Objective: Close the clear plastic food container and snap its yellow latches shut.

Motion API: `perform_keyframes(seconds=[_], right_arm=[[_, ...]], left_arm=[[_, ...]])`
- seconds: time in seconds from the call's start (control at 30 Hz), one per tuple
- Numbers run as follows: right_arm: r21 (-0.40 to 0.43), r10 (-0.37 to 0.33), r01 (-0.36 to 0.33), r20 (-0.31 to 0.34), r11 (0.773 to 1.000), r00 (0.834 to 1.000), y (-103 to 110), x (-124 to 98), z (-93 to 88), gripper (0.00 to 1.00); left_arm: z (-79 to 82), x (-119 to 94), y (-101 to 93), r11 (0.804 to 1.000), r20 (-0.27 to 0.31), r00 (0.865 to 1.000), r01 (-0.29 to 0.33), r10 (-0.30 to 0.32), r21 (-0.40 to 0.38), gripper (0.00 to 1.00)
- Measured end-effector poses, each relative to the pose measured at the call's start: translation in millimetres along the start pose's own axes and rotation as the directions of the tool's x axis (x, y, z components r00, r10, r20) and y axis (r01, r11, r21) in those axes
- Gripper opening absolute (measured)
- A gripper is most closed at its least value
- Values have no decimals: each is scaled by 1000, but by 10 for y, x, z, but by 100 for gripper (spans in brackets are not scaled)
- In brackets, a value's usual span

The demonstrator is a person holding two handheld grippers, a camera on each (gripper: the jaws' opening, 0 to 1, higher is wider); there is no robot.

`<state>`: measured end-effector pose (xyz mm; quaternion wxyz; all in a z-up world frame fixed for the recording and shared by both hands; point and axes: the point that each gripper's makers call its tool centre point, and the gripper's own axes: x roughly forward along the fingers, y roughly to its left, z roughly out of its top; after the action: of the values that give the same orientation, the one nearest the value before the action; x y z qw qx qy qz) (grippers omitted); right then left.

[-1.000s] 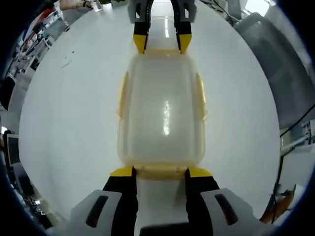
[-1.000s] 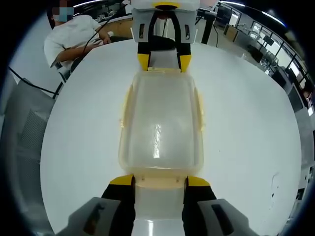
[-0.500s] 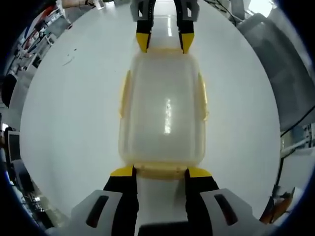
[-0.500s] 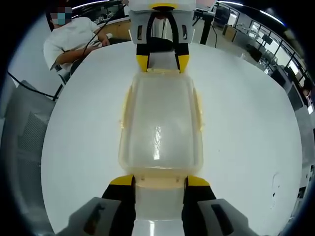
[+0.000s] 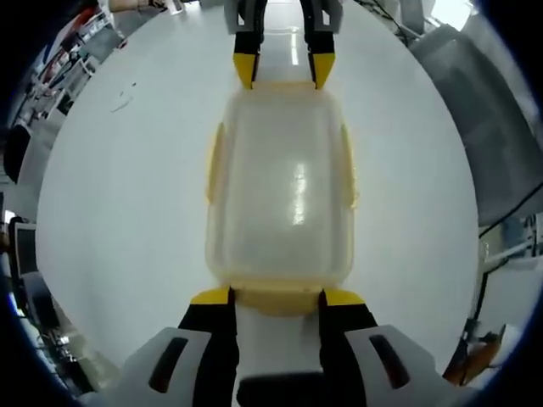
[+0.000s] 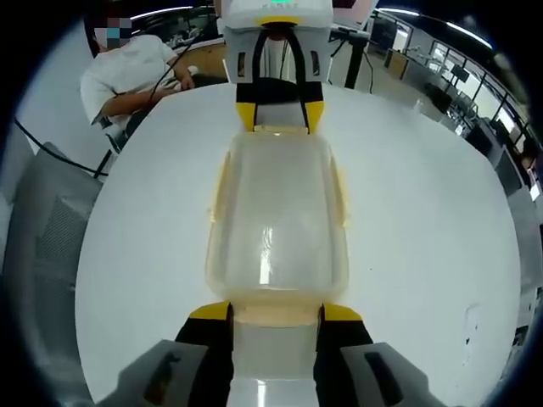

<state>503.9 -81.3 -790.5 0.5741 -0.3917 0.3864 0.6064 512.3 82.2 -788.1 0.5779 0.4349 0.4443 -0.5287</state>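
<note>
My left gripper and right gripper, jaws apart, straddle opposite end latches of the clear food container, lid on, lying on the white counter. I judge the end-latch step is in hand; next, press each yellow flap down until it clicks.

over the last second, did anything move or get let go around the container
Very little changed. The container stayed shut on the white table, its side latches flat. The left gripper and right gripper stayed at opposite ends, jaws open astride the end latches. In the left gripper view the right gripper appears slightly farther back.
</note>
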Motion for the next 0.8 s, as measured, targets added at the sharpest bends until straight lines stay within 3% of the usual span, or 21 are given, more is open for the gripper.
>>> perform_keyframes(seconds=[0.37,0.8], right_arm=[[-13,-13,13,17,1000,1000,-1,-192,72,34],[-7,-29,29,31,1000,999,32,-530,0,34]], left_arm=[[60,-183,11,1000,-13,1000,-20,20,15,34],[305,-421,-2,998,-5,998,-55,55,21,34]])
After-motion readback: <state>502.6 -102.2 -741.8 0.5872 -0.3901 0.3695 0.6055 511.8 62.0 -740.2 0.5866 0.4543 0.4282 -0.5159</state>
